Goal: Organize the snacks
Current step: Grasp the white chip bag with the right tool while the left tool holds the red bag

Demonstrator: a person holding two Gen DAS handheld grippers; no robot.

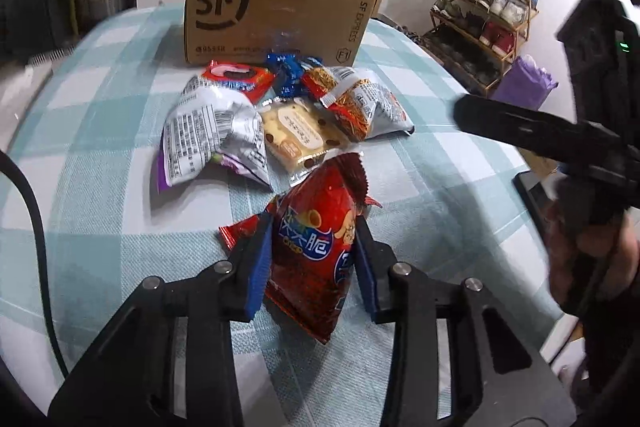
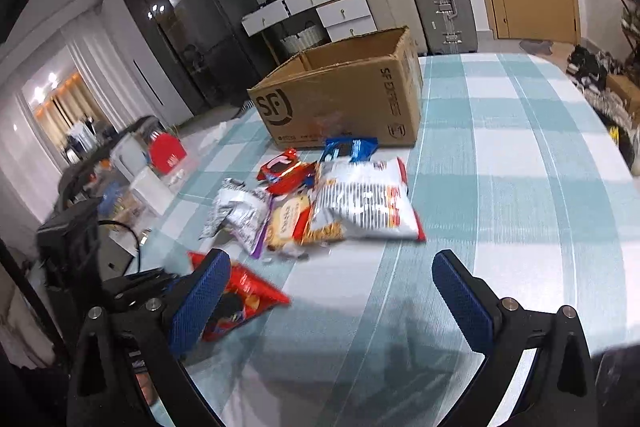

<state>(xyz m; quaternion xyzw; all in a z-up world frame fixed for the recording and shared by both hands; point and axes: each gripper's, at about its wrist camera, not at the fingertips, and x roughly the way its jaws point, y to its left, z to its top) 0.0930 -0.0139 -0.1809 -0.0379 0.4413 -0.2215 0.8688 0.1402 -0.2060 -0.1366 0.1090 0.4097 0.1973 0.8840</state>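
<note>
Checked worktop [image 2: 500, 147] carries one cardboard box [image 2: 340, 99] — six snack packets [image 1: 280, 115] before it; left hand-held gripper [image 1: 314, 239] clamps a seventh, the red chip bag [image 1: 316, 247]; right hand-held gripper [image 2: 332, 291] gapes apart.

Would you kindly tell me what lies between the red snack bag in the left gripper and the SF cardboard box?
In both views, a pile of snack packets lies between the red snack bag and the brown SF cardboard box.

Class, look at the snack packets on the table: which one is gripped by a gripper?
The red chip bag, apart from the pile, is clamped between the left gripper pads. The other packets lie loose before the cardboard box.
</note>
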